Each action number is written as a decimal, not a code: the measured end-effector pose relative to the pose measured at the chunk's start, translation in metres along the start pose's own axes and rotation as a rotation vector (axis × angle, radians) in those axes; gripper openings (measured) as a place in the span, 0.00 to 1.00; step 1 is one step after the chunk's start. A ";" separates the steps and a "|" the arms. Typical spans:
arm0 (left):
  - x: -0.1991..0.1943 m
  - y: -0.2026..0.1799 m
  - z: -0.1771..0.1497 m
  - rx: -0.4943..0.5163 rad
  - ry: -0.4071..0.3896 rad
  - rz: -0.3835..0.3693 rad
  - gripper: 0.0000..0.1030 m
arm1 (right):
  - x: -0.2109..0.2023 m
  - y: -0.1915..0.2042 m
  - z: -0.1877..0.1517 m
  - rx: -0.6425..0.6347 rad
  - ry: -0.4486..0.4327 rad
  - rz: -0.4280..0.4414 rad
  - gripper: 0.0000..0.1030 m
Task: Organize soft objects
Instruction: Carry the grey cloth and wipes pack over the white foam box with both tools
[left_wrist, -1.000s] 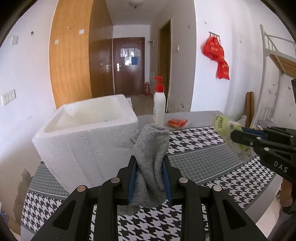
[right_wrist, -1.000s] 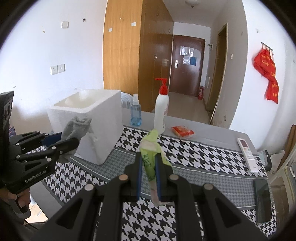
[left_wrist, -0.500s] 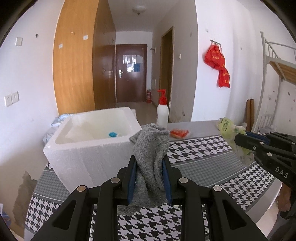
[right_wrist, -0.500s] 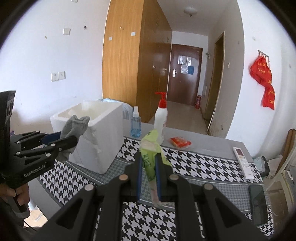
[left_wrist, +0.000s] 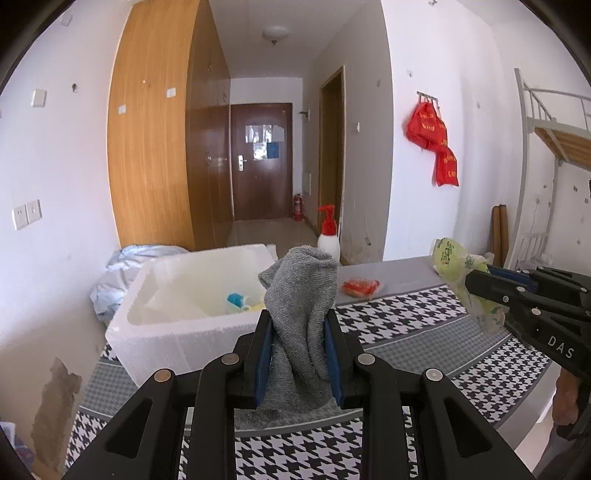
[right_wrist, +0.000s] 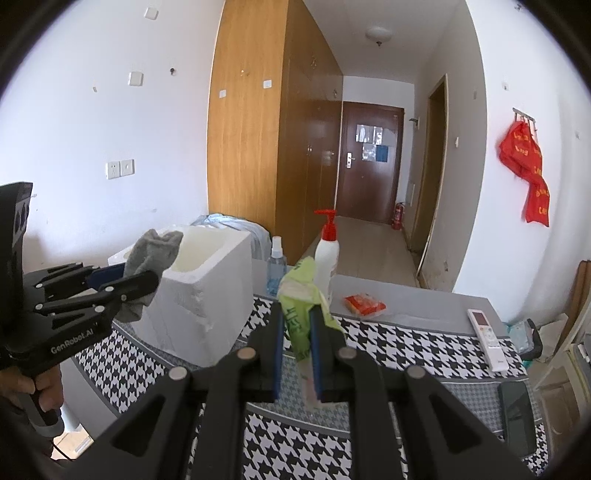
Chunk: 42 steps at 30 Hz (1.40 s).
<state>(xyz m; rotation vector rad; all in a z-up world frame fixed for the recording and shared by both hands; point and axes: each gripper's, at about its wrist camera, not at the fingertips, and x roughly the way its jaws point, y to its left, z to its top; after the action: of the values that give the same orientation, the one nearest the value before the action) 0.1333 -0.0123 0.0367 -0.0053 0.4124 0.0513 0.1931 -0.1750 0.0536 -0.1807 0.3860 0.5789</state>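
1. Two soft things are gripped but not yet put away. Left wrist view: the left gripper (left_wrist: 298, 354) is clamped on a grey cloth (left_wrist: 301, 295). The white foam box (left_wrist: 177, 314) lies just ahead-left of the jaws, with small items already inside; I judge dropping is what remains.
2. Right wrist view: the right gripper (right_wrist: 297, 349) pinches a green packet (right_wrist: 301, 295). Ahead stand a pump bottle (right_wrist: 327, 254) and spray bottle (right_wrist: 276, 266); an orange pouch (right_wrist: 365, 304) lies ahead-right. Nothing blocks the box.

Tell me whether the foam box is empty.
Not empty. The foam box is open-topped, and a small blue item lies inside beside something yellow.
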 end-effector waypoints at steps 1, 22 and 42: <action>0.000 0.001 0.002 0.000 -0.005 0.003 0.27 | 0.001 0.001 0.001 -0.002 -0.001 0.001 0.16; -0.009 0.055 0.012 -0.039 -0.049 0.135 0.27 | 0.043 0.051 0.041 -0.122 -0.002 0.067 0.16; -0.015 0.098 0.008 -0.106 -0.037 0.260 0.27 | 0.086 0.100 0.066 -0.181 0.029 0.188 0.16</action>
<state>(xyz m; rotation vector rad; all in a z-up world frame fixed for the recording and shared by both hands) 0.1182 0.0846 0.0505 -0.0550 0.3707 0.3295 0.2232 -0.0321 0.0732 -0.3291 0.3812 0.7977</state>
